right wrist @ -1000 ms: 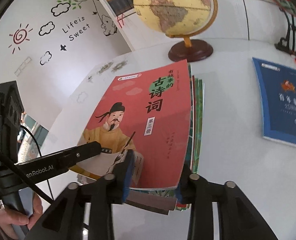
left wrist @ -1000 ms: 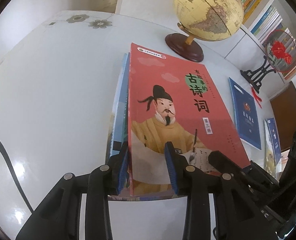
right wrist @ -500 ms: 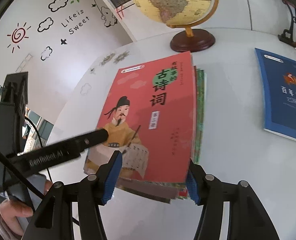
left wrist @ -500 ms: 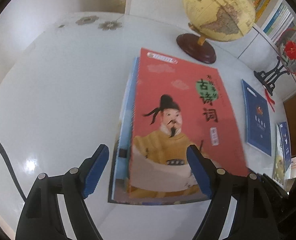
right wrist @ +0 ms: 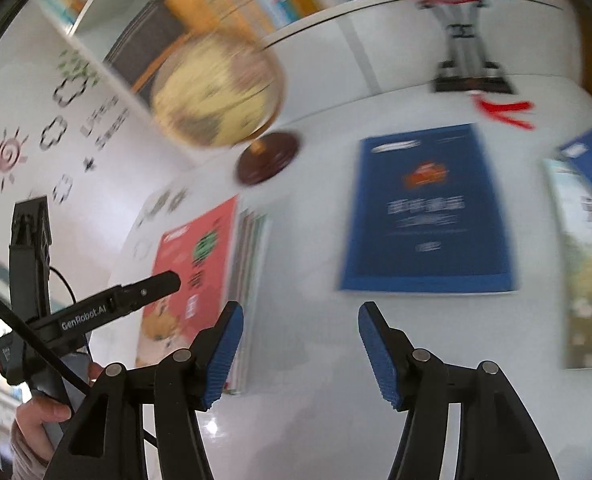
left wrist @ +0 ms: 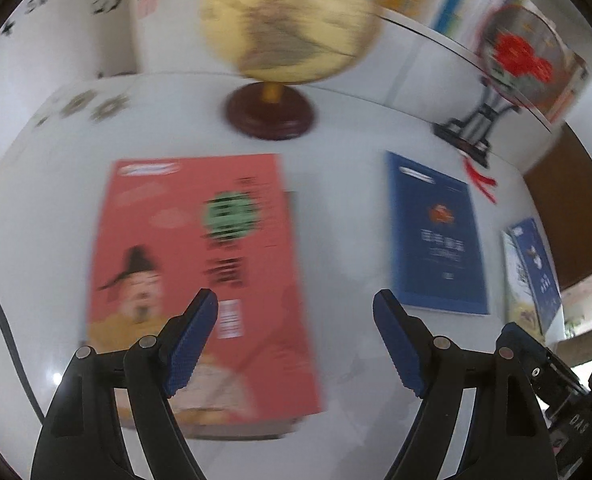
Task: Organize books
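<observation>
Landmark: the yellow-and-tan globe on a dark round wooden base (left wrist: 271, 114), standing at the far side of the white glossy surface (left wrist: 348, 216).
Stack: the red softcover book with a drawn figure in yellow robes (left wrist: 199, 280) is seen lying flat on top of a pile of thin books (right wrist: 247, 280), in front of the globe and slightly to its left.
Loose books: a dark blue softcover book (right wrist: 428, 208) lies flat to the right of the globe, apart from the stack; further right, two overlapping picture books (right wrist: 584, 248) are seen.
Left tongs (left wrist: 296, 340): released, jaws wide, nothing between the pads; hovering above the near right part of the red cover.
Right tongs (right wrist: 300, 348): released and empty, jaws spread, hovering over bare surface between the stack and the blue book.
Step in hand: judged to be the passage from the finished stack toward the next loose book; both views are blurred.
Next move: the blue book is probably to be approached at its near edge, gripped, and carried onto the stack with edges aligned.
Caution: a thin flat cover gives little to pinch.
</observation>
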Demonstrator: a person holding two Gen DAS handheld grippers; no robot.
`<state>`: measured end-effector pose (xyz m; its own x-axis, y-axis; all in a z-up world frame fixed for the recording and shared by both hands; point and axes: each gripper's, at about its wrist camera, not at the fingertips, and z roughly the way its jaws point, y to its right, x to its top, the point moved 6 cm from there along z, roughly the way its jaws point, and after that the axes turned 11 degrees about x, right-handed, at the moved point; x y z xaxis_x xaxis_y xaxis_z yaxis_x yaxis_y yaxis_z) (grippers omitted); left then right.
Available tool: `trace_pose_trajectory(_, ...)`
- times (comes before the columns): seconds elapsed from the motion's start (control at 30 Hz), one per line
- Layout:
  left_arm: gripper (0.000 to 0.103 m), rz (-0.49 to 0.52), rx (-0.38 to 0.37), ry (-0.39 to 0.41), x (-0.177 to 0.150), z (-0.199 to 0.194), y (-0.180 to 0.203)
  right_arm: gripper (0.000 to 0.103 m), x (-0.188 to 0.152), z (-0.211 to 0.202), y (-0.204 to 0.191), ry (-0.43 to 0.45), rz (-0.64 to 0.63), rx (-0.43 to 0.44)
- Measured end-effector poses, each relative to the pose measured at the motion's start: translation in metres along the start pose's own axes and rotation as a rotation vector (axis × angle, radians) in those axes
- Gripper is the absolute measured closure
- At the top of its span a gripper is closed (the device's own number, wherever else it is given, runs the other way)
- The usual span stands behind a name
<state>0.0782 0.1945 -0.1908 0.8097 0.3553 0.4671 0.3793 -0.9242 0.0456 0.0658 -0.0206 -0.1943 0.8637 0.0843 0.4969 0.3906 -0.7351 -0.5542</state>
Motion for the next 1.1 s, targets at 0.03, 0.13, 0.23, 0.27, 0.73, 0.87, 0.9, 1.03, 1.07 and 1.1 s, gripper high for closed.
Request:
trace_pose_trajectory(0.03,0.024,0.01,-0.008,-0.002,0.001,0.001,0.01,0.044,0.004,-0.01,0.011,0.016,0.017,-0.008)
trace_pose_trajectory(0.13,0.024,0.043,-0.041,-0.006,0.004,0.006,0.045,0.04,0.01,-0.034,0.04,0.058,0.058,-0.034)
trace_pose_trajectory(0.23,0.024,0.079,-0.047,-0.012,0.006,0.017,0.073,0.039,0.019,-0.048,0.067,0.082,0.087,-0.062)
trace_pose_trajectory(0.27,0.024,0.084,-0.051,-0.015,0.007,0.021,0.081,0.039,0.022,-0.051,0.075,0.089,0.094,-0.067)
trace_pose_trajectory(0.73,0.024,0.047,-0.115,-0.082,0.02,0.09,0.124,0.037,0.06,-0.014,0.148,0.084,0.122,0.014)
trace_pose_trajectory(0.87,0.024,0.036,-0.129,-0.1,0.02,0.101,0.127,0.037,0.064,-0.003,0.155,0.081,0.137,0.034)
trace_pose_trajectory(0.9,0.024,0.032,-0.132,-0.104,0.02,0.104,0.127,0.036,0.065,0.0,0.156,0.078,0.133,0.033)
trace_pose_trajectory(1.03,0.024,0.034,-0.169,-0.102,0.018,0.107,0.133,0.036,0.064,0.013,0.159,0.041,0.124,0.032)
trace_pose_trajectory(1.07,0.024,0.042,-0.177,-0.097,0.019,0.107,0.135,0.036,0.063,0.016,0.159,0.034,0.124,0.032)
trace_pose_trajectory(1.1,0.024,0.049,-0.183,-0.095,0.019,0.107,0.137,0.036,0.063,0.018,0.16,0.029,0.125,0.032)
